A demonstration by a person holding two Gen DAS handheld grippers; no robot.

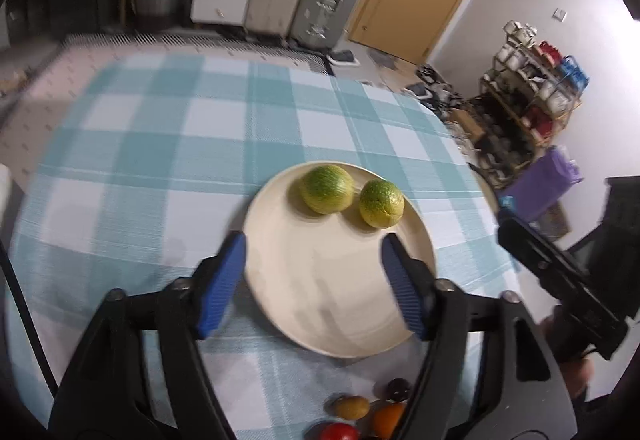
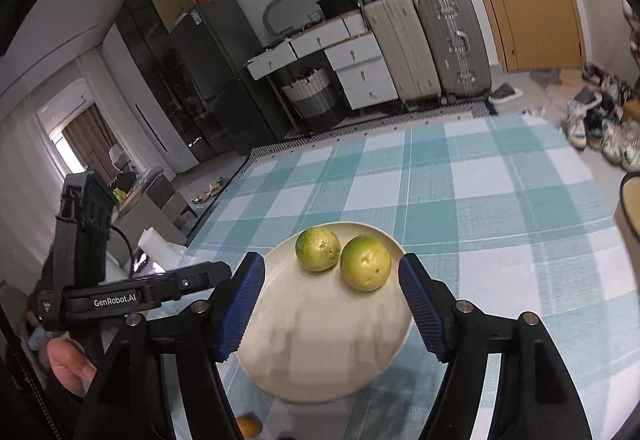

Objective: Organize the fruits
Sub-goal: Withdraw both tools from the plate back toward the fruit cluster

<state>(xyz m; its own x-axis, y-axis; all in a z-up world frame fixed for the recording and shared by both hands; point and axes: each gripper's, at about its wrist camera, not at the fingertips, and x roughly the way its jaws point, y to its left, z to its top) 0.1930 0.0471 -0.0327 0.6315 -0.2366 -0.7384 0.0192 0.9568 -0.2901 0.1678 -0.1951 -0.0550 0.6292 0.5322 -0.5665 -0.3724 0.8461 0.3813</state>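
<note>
A cream plate (image 1: 328, 300) (image 2: 320, 352) sits on the checked tablecloth with two green-yellow citrus fruits on its far side: one on the left (image 1: 327, 189) (image 2: 317, 249) and one on the right (image 1: 381, 203) (image 2: 365, 263). My left gripper (image 1: 313, 246) is open and empty above the plate's near half. My right gripper (image 2: 331, 268) is open and empty, also above the plate, just short of the fruits. Loose fruits lie on the cloth at the near edge: a kiwi (image 1: 352, 407), a dark plum (image 1: 398, 389), an orange (image 1: 387, 418) (image 2: 249, 427) and a red fruit (image 1: 339, 432).
The blue and white checked tablecloth (image 1: 168, 144) (image 2: 500, 200) covers the table. The right gripper's body (image 1: 560, 280) shows at the right of the left wrist view; the left gripper's body (image 2: 120, 296) shows at the left of the right wrist view. A beige container (image 2: 628, 208) stands at the right edge.
</note>
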